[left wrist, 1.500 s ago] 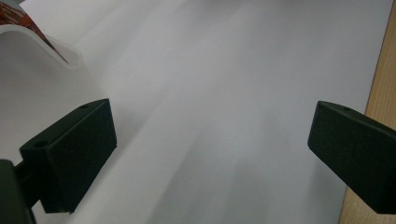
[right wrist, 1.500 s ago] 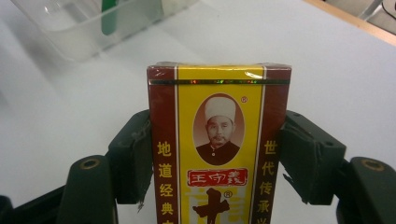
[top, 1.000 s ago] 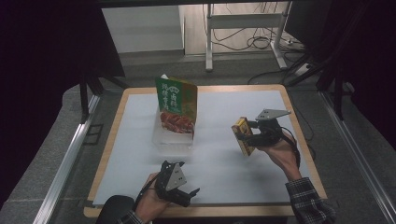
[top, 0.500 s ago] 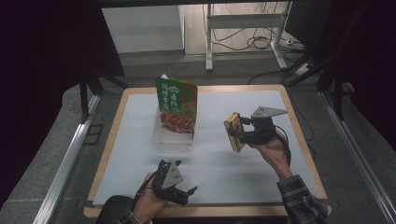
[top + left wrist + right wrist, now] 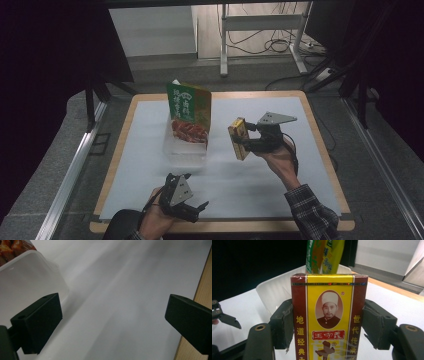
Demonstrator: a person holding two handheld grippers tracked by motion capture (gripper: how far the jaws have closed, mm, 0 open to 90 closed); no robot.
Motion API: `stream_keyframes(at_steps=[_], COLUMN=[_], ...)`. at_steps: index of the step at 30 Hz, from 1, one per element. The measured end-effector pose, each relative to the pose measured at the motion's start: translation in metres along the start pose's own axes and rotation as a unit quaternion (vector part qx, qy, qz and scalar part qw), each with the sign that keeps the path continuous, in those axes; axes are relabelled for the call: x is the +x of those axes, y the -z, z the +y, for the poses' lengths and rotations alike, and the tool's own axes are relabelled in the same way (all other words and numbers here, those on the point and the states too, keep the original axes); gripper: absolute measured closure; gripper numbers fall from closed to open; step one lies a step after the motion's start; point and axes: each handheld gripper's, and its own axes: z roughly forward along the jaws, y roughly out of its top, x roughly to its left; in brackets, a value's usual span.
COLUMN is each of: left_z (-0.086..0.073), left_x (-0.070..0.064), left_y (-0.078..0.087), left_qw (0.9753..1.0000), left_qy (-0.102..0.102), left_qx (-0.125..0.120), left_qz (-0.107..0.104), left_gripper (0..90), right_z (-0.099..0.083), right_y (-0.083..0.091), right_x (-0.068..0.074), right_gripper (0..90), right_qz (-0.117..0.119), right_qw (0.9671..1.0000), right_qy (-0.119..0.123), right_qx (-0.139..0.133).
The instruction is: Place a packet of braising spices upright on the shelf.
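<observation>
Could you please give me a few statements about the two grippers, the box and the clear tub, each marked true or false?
1. The right gripper is shut on the yellow and maroon box. True.
2. The left gripper holds the green packet. False: its jaws are open with nothing between them.
3. The green packet stands in the clear tub. True.
4. The box lies flat on the white mat. False: it is held in the air above the mat.
5. The left gripper is near the table's front edge. True.
</observation>
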Motion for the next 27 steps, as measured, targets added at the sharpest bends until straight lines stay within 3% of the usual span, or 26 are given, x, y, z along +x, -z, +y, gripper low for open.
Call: stream_keyframes(at_steps=[7,27], left_z=[-0.003,-0.003], left_x=[0.001,-0.002], left_y=[0.005,0.006], left_qw=[1.0000,1.0000], left_qy=[0.001,0.003], left_qx=[0.002,0.000], left_qz=[0.005,0.005], left_gripper=[0.8,0.8], right_z=[0.007,0.019], right_y=[-0.015,-0.054], right_x=[0.011,0.033], right_gripper=[32.6,32.5], right_qz=[0.004,0.031], right_qw=[0.9998,0.9982], right_qy=[0.012,0.016], right_qx=[-0.014,-0.048])
